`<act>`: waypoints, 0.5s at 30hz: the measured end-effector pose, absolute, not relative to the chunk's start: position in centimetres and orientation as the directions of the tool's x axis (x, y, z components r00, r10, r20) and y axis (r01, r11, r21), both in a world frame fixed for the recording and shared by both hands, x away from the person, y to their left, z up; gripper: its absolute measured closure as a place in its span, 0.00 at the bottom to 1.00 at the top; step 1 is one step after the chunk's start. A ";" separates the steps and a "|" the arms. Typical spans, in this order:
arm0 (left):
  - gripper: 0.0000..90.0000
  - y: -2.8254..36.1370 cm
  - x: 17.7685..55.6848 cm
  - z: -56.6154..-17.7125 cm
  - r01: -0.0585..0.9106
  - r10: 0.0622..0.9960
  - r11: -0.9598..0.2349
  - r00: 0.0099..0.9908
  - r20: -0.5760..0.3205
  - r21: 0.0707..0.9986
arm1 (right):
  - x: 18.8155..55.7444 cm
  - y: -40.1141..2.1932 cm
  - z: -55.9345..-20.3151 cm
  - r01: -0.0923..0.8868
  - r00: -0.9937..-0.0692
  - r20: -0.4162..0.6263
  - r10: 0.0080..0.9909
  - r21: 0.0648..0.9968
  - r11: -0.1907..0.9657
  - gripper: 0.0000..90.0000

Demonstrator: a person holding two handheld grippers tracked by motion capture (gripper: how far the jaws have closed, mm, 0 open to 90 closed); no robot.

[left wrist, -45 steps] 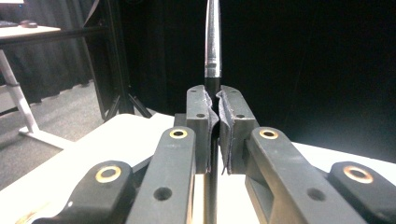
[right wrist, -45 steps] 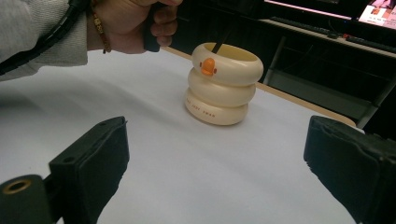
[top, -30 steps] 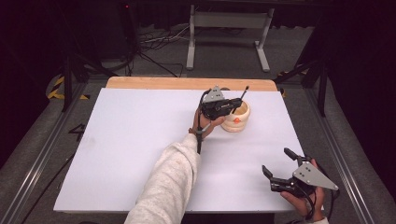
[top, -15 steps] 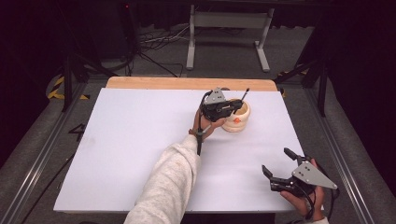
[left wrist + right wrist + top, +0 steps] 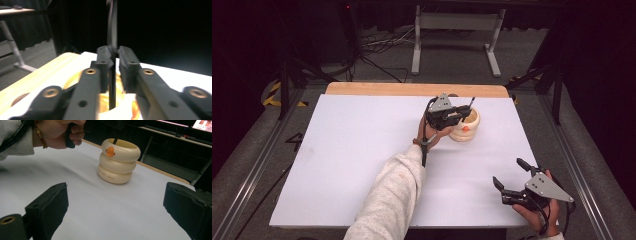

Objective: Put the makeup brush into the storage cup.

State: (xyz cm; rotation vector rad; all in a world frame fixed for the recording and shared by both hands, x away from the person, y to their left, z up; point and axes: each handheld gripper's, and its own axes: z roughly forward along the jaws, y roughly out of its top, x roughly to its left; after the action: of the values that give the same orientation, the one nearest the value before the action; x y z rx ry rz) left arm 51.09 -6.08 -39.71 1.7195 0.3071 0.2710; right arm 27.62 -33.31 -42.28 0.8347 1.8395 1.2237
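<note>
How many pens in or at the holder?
1. A black pen stands in the duck holder at the table's far side, between the left gripper jaws, which have just been opening. The holder's inside is mostly hidden, so more may be there.

pen (image 5: 112, 37) – top blurred, cut off | lower end – hidden in holder (image 5: 125, 105)
</note>
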 end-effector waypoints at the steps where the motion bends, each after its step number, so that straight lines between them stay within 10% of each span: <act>1: 0.85 -5.9 51.0 -39.7 0.050 0.356 -0.165 0.934 0.012 0.985 | 27.6 -33.3 -42.3 0.107 -0.496 -0.236 0.836 0.939 0.328 0.07; 15: 0.65 -3.6 49.8 -38.2 0.000 0.422 -0.192 0.903 0.082 0.981 | 27.6 -33.2 -42.3 0.106 -0.497 -0.241 0.834 0.937 0.334 0.07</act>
State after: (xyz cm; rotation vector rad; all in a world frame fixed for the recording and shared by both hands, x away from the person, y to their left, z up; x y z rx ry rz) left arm 49.82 -3.64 -38.15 1.7313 0.3222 0.3908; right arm 27.58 -33.24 -42.26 0.8303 1.8421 1.2163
